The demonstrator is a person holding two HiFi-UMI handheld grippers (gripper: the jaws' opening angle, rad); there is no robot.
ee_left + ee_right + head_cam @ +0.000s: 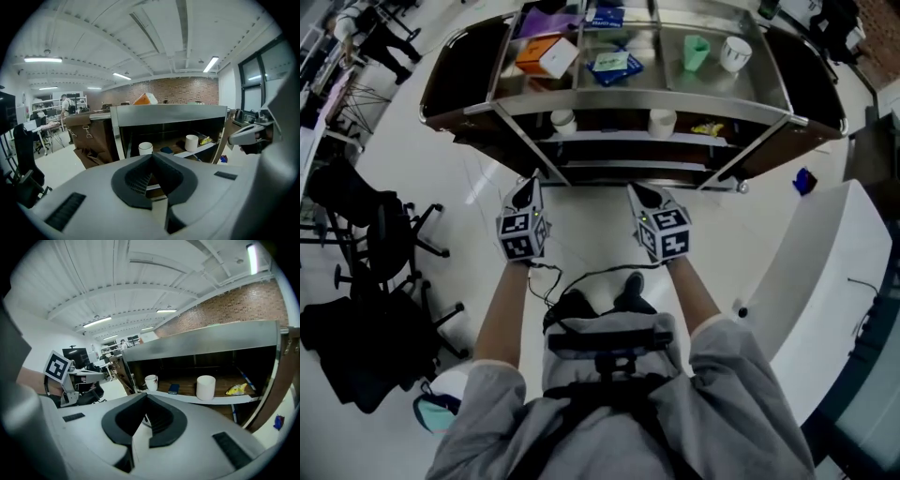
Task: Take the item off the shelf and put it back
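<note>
A metal shelf cart [637, 104] stands in front of me. Its top level holds an orange and white box [548, 56], a blue packet [614, 64], a green cup [696, 52] and a white cup [734, 52]. The middle level carries two white cups [564, 120] [662, 122] and a yellow packet [707, 128]. My left gripper [528, 187] and right gripper [639, 193] hover side by side just short of the cart, both shut and empty. The left gripper view shows its jaws [151, 168] closed before the cups [146, 148]. The right gripper [145, 404] faces a white cup [206, 387].
Office chairs [384, 234] and a black bag [356, 356] crowd the floor at my left. A white counter [825, 281] curves along the right, with a small blue object [804, 180] on the floor beside the cart. A person [68, 105] stands far off.
</note>
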